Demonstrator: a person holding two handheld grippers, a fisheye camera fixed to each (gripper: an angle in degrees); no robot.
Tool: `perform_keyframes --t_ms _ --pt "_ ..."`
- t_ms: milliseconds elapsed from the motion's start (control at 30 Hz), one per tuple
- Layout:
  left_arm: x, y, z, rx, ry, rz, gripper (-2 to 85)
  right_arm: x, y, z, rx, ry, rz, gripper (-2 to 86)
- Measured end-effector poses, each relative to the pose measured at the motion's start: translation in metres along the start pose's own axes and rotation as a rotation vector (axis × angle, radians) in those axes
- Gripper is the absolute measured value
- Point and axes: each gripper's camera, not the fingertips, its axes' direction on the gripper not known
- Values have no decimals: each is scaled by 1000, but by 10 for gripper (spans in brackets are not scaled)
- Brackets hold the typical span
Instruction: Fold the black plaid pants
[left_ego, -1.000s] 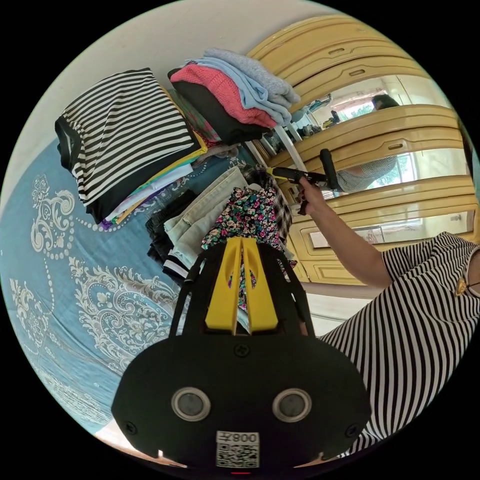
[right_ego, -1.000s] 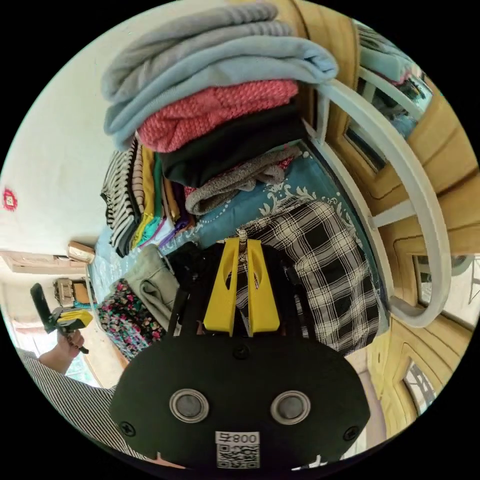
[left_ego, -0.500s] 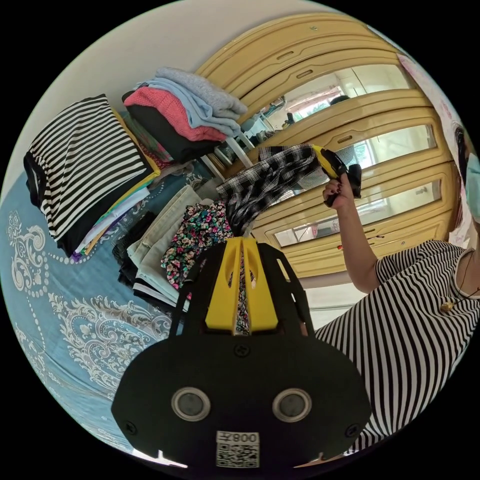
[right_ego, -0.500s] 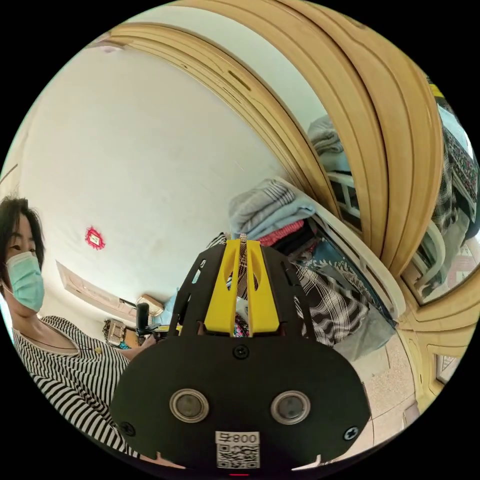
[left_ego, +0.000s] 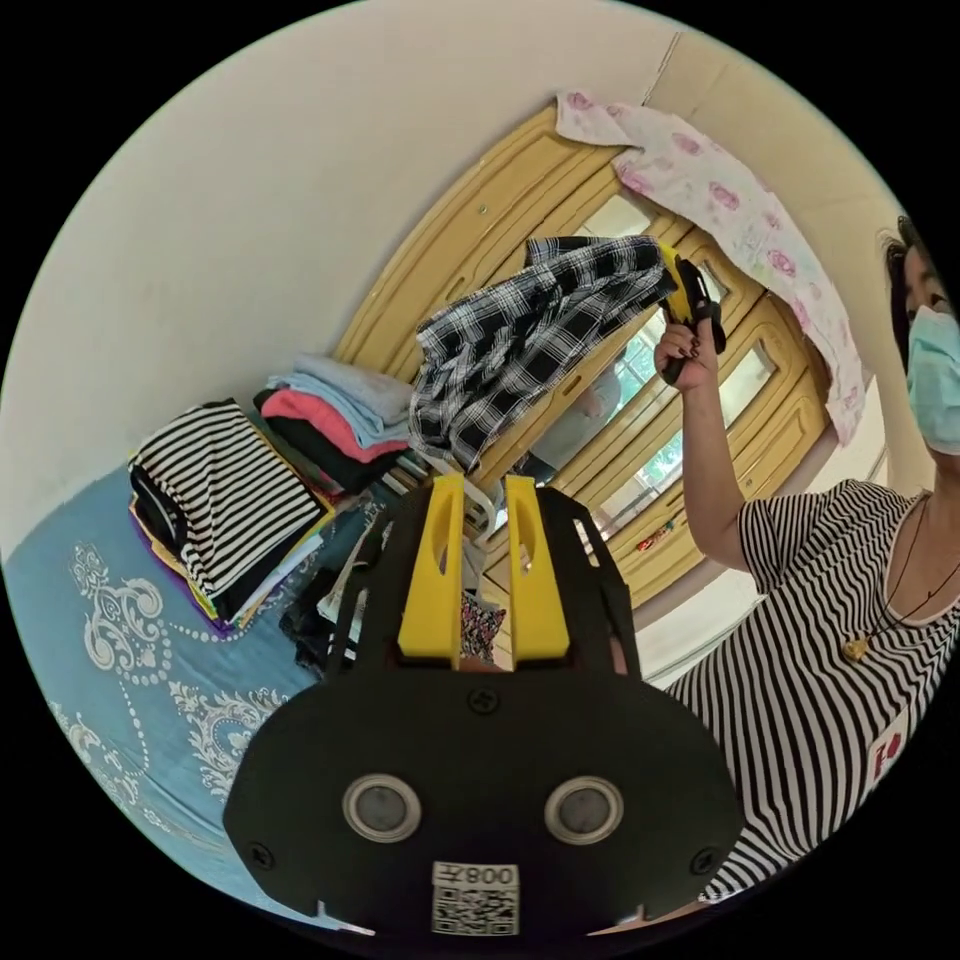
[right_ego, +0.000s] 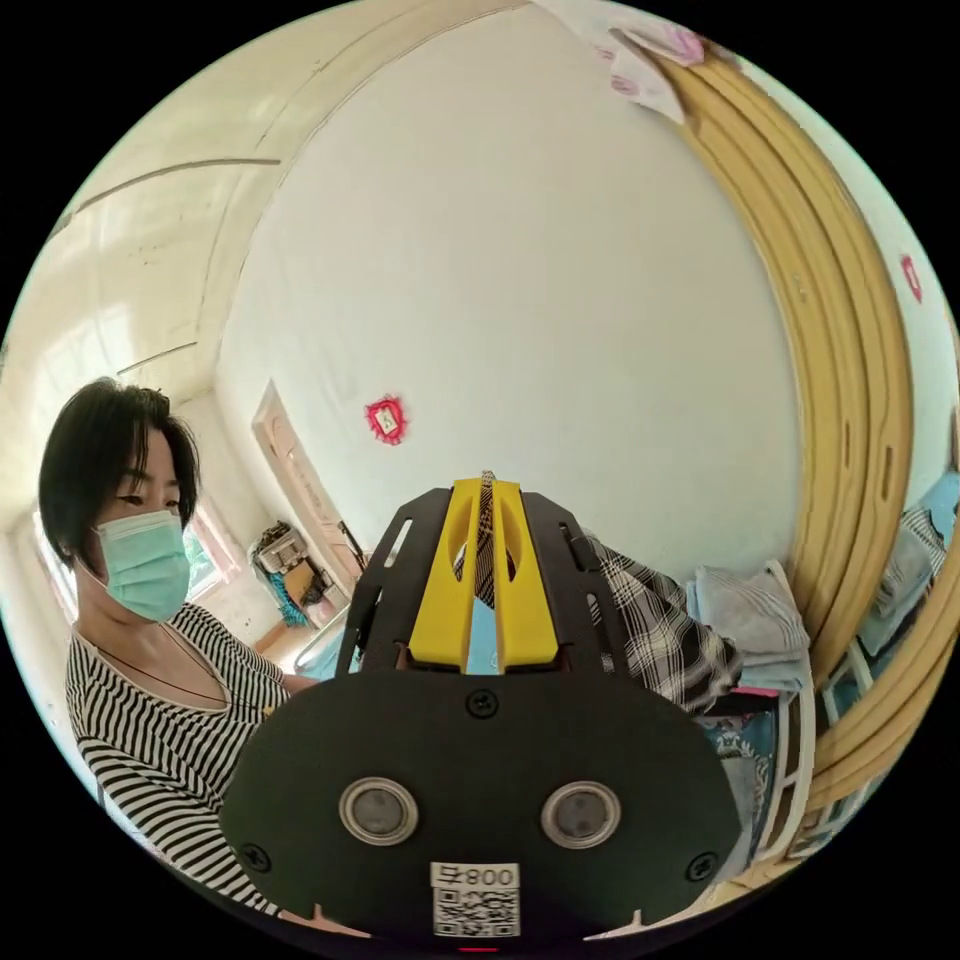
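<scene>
- In the right gripper view, the black body of the right hand-held gripper (right_ego: 485, 490) covers most of the black plaid pants (right_ego: 655, 630); we see a thin strip of plaid pinched between its two yellow jaws, which sit clenched on the fabric, and a fold of the cloth hanging out to the right.
- In the left gripper view, we see the same pants (left_ego: 530, 335) held up in the air well above the bed (left_ego: 90, 640), bunched and draping down from the right hand-held gripper (left_ego: 682, 290); a hand (left_ego: 685, 350) grips its handle, and the jaw tips are buried in the cloth.
- The left hand-held gripper (left_ego: 478, 490) stands released, its yellow jaws apart with a clear gap and nothing between them.
- We cannot make out waistband or legs on the pants; the folds hide their shape.
- Behind the left gripper's body, a floral garment (left_ego: 482, 625) and dark clothes show only as slivers.
- On the bed, toward the far side, a stack topped by a black-and-white striped top (left_ego: 235, 490) sits just beside a pile of folded sweaters (left_ego: 335, 415).
- A yellow wooden wardrobe (left_ego: 590, 440) rises behind the pants, with a pink floral cloth (left_ego: 740, 225) draped over its top.
- The person's striped shirt (left_ego: 850, 640) is cut off at the right edge.
</scene>
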Motion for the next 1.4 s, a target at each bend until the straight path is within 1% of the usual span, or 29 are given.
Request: perform_keyframes --t_ms 100,167,300,400,467,500,600,667,700,767,867,1033,1100,1133,1233,1333,1400 --pt "18 27 -58 87 -37 -4 109 -51 -20 17 -29 -94 -76 16" --pt "28 58 -101 135 -60 -49 132 -76 -26 28 -43 -164 -95 15" --pt "51 121 -168 250 -72 -108 140 -127 -27 58 -104 -306 -106 11" --pt "75 177 -221 344 -58 -137 117 -155 -21 80 -159 -404 -99 7" --pt "101 221 -264 419 -17 -118 68 -170 -16 92 -190 -445 -88 6" --pt "108 231 -274 435 -25 -132 56 -178 -13 98 -207 -457 -83 6" --pt "153 275 -331 503 -79 -108 40 -193 -4 109 -245 -457 -67 5" --pt "197 301 -380 551 -147 -54 31 -197 2 112 -266 -436 -57 4" --pt "209 306 -391 553 -170 -38 29 -197 7 113 -276 -424 -42 4" --pt "261 320 -429 557 -267 39 22 -197 15 117 -304 -417 -28 4" --pt "325 326 -459 544 -366 128 17 -191 33 127 -370 -420 7 3" --pt "414 324 -476 510 -482 221 15 -172 72 152 -464 -547 128 3" --pt "442 322 -474 463 -560 221 15 -169 94 162 -507 -607 177 6" --pt "460 321 -471 435 -623 217 15 -169 100 163 -504 -633 188 7" --pt "503 323 -469 405 -724 207 16 -172 122 166 -509 -748 238 18" --pt "547 327 -474 425 -816 211 17 -187 140 165 -536 -812 254 50" --pt "573 330 -477 441 -884 217 17 -211 146 158 -577 -829 206 76"
